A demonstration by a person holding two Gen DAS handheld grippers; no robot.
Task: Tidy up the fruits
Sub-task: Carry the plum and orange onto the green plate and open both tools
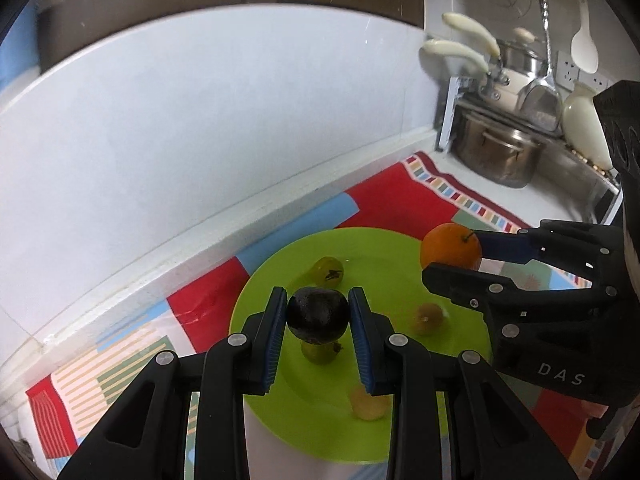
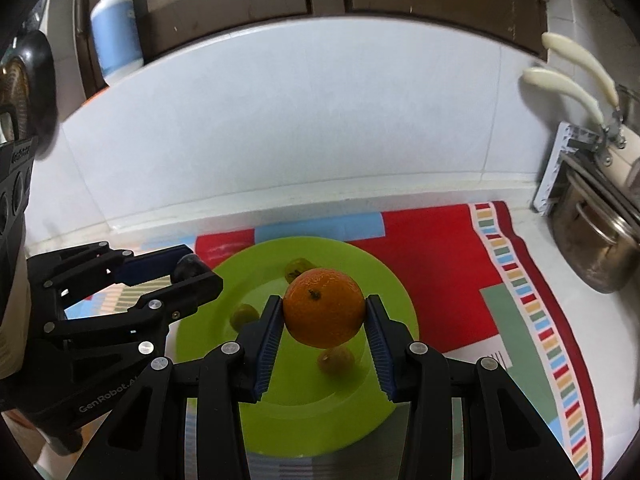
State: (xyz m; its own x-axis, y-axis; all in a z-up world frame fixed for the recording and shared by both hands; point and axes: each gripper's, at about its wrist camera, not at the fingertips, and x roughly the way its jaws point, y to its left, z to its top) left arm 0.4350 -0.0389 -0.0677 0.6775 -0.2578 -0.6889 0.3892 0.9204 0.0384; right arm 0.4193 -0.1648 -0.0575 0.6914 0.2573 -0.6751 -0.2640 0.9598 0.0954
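Note:
My left gripper (image 1: 318,316) is shut on a dark purple plum (image 1: 317,314) and holds it above the green plate (image 1: 400,256). My right gripper (image 2: 324,312) is shut on an orange (image 2: 324,307), also above the green plate (image 2: 384,280). The orange shows in the left wrist view (image 1: 450,246) at the plate's right edge. The plum shows in the right wrist view (image 2: 188,265) at the plate's left edge. Several small yellow-green fruits lie on the plate, one at the back (image 1: 328,270), one on the right (image 1: 428,318).
The plate sits on a colourful patterned mat (image 2: 432,240) on a white counter against a white wall. Steel pots (image 1: 496,152) and utensils stand at the back right. A pump bottle (image 2: 116,24) stands on the ledge at the back left.

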